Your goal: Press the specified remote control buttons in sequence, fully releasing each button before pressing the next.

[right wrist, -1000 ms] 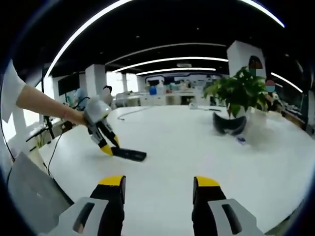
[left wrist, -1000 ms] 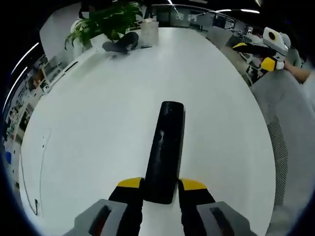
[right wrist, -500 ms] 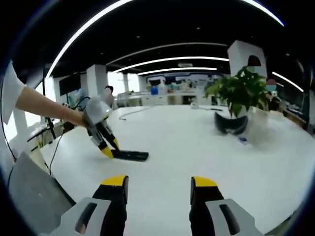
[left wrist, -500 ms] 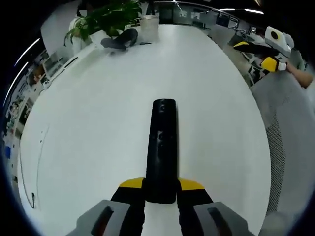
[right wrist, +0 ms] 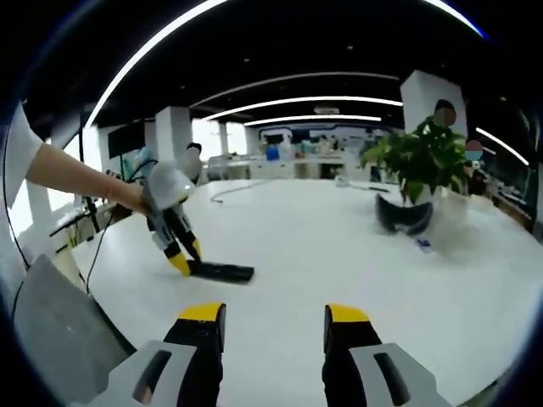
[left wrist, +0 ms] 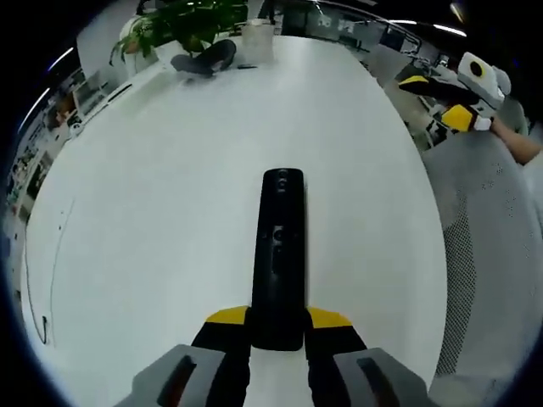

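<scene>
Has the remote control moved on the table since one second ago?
Yes. In the right gripper view the remote control, held by the left tongs, lies a little lower and nearer against the potted plant, and its button face has turned up.

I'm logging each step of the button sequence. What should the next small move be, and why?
Probably bring the right gripper toward the remote. The left gripper holds its near end on the table, buttons facing up; the right hangs open, well away.
</scene>
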Demonstrator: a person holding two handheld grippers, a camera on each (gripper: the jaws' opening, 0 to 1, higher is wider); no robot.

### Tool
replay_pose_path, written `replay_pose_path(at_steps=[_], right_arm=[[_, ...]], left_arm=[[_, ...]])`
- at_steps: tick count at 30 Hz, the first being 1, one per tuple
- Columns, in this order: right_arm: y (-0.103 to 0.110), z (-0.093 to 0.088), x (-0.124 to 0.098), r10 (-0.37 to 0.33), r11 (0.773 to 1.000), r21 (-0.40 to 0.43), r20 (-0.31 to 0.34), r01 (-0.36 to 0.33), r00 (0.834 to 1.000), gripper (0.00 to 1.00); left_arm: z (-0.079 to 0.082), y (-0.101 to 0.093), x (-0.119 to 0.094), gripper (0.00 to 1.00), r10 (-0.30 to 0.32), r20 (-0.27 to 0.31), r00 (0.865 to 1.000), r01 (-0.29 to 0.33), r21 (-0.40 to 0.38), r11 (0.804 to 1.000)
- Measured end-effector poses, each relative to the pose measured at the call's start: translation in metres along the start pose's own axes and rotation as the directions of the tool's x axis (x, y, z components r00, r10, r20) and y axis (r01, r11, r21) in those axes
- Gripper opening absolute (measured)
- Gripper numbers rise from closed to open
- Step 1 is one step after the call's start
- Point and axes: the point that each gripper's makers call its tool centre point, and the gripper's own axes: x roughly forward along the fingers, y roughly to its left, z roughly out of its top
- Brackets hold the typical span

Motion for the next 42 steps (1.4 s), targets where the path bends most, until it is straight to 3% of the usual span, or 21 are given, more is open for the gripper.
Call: replay_pose_path(at_steps=[2, 6, 13, 16, 18, 22, 26, 34, 42], right_arm=[[-0.001, 0.001, 0.000, 0.001, 1.000, 0.007, 0.007, -0.001, 1.000, 0.44], [0.000, 0.001, 0.000, 0.006, 1.000, 0.001, 0.004, -0.006, 1.000, 0.44], [-0.002, 0.001, -0.001, -0.004, 1.000, 0.013, 0.015, 0.004, 1.000, 0.43], [-0.002, 0.001, -0.001, -0.003, 1.000, 0.012, 0.012, 0.003, 1.000, 0.43], [-0.001, 0.001, -0.001, -0.003, 1.000, 0.005, 0.010, 0.003, 1.000, 0.43], [-0.002, 0.001, -0.001, -0.003, 1.000, 0.005, 0.013, 0.003, 1.000, 0.44], [-0.003, 0.002, -0.002, -0.011, 1.000, 0.014, 0.019, 0.011, 1.000, 0.44], [-0.003, 0.002, -0.001, -0.007, 1.000, 0.020, 0.018, 0.007, 1.000, 0.43], [-0.001, 0.000, 0.000, 0.005, 1.000, 0.023, 0.009, -0.005, 1.000, 0.42]], left_arm=[[-0.001, -0.006, 0.000, 0.23, -0.020, -0.006, 1.000, 0.019, -0.013, 1.000], [-0.005, -0.020, 0.000, 0.22, -0.034, -0.035, 0.999, 0.035, 0.054, 0.998], [-0.012, -0.035, 0.001, 0.23, -0.002, -0.030, 1.000, 0.007, 0.155, 0.988], [-0.011, -0.036, 0.001, 0.24, 0.038, 0.001, 0.999, -0.037, 0.250, 0.968], [-0.009, -0.036, 0.001, 0.24, 0.049, 0.033, 0.998, -0.057, 0.325, 0.944], [-0.010, -0.038, -0.001, 0.24, 0.069, 0.070, 0.995, -0.089, 0.356, 0.930], [-0.011, -0.037, -0.002, 0.24, 0.078, 0.103, 0.992, -0.108, 0.336, 0.936], [-0.012, -0.035, -0.003, 0.23, 0.059, 0.193, 0.980, -0.105, 0.237, 0.966], [-0.014, -0.044, -0.003, 0.23, 0.016, 0.191, 0.981, -0.062, 0.237, 0.970]])
